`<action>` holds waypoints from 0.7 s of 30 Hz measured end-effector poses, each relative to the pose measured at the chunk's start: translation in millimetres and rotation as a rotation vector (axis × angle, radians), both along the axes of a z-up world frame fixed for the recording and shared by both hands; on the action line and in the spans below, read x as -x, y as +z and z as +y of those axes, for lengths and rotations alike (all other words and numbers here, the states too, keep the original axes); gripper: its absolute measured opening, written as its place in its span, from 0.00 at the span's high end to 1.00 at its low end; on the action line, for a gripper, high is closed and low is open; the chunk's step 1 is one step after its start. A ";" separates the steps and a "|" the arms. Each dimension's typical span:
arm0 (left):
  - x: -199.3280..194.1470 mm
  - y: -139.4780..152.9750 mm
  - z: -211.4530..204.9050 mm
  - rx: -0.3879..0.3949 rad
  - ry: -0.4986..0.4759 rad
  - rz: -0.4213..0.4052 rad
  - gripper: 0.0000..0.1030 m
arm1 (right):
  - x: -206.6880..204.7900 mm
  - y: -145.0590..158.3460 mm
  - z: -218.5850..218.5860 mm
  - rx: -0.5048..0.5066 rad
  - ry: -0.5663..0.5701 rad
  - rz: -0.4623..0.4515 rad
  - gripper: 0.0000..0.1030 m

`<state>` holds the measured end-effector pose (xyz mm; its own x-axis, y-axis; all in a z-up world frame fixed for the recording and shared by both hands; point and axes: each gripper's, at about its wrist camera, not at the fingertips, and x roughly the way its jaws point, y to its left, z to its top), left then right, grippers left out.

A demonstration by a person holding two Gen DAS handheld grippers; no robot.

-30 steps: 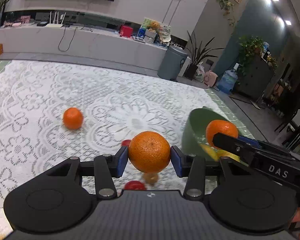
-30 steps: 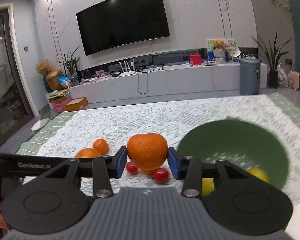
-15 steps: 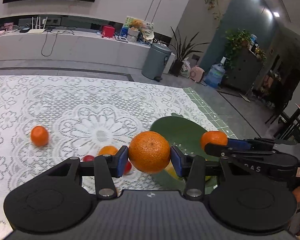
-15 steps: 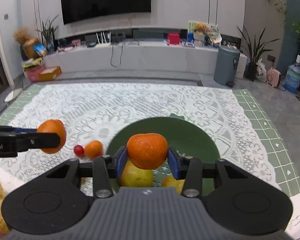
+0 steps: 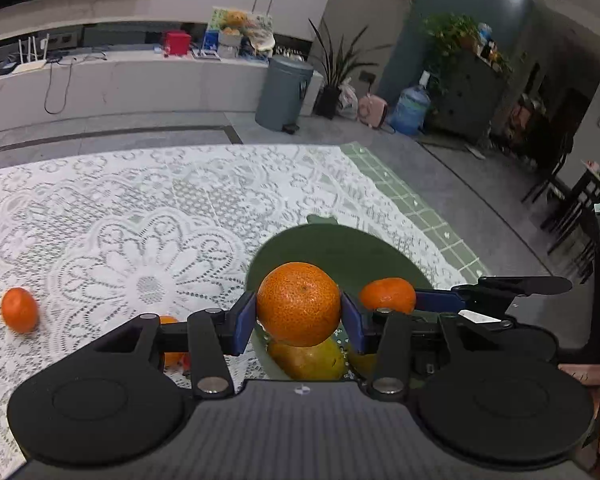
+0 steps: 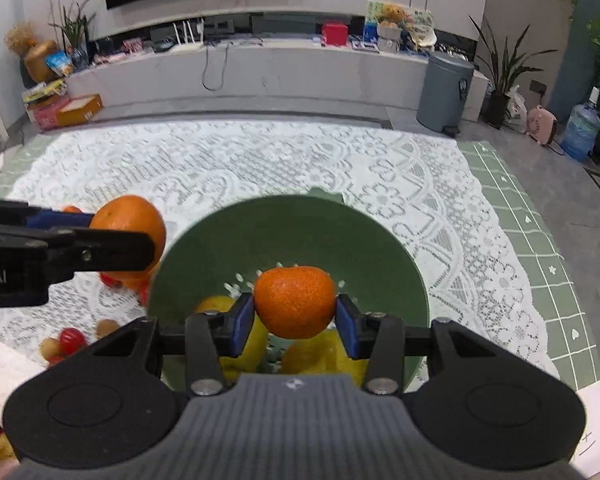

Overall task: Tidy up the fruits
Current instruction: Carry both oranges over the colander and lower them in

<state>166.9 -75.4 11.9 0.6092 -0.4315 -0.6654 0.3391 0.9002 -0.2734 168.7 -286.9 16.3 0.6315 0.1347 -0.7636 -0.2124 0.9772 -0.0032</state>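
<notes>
White lace tablecloth [image 6: 400,184] carries a green plastic colander bowl [image 6: 340,240] holding yellow fruit. Right gripper [image 6: 295,322] clamps a small orange mandarin [image 6: 295,302] above its middle; left gripper [image 5: 299,328] clamps a bigger mandarin [image 5: 299,304] over its rim. Released together, the fruits could collide and one could bounce out.

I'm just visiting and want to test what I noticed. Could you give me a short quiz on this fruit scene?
1. True or false: both grippers hold an orange.
2. What colour is the bowl?
3. Which lies loose on the lace cloth? A an orange, B a banana, C a knife.

Key
1. True: the left gripper clamps the larger orange, the right gripper the smaller orange.
2. Green: the bowl already holds yellow fruit.
3. A: the loose orange.
</notes>
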 end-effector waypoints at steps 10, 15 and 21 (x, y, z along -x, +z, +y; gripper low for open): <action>-21.8 -23.9 -18.7 -0.069 -0.052 0.057 0.50 | -16.1 -21.3 -7.2 0.008 -0.037 0.035 0.59; -26.8 -30.1 -24.6 -0.093 -0.073 0.074 0.50 | -18.4 -24.7 -8.0 0.010 -0.040 0.024 0.59; -31.7 -32.7 -26.6 -0.093 -0.065 0.081 0.49 | -21.3 -27.3 -13.4 -0.023 -0.067 0.020 0.59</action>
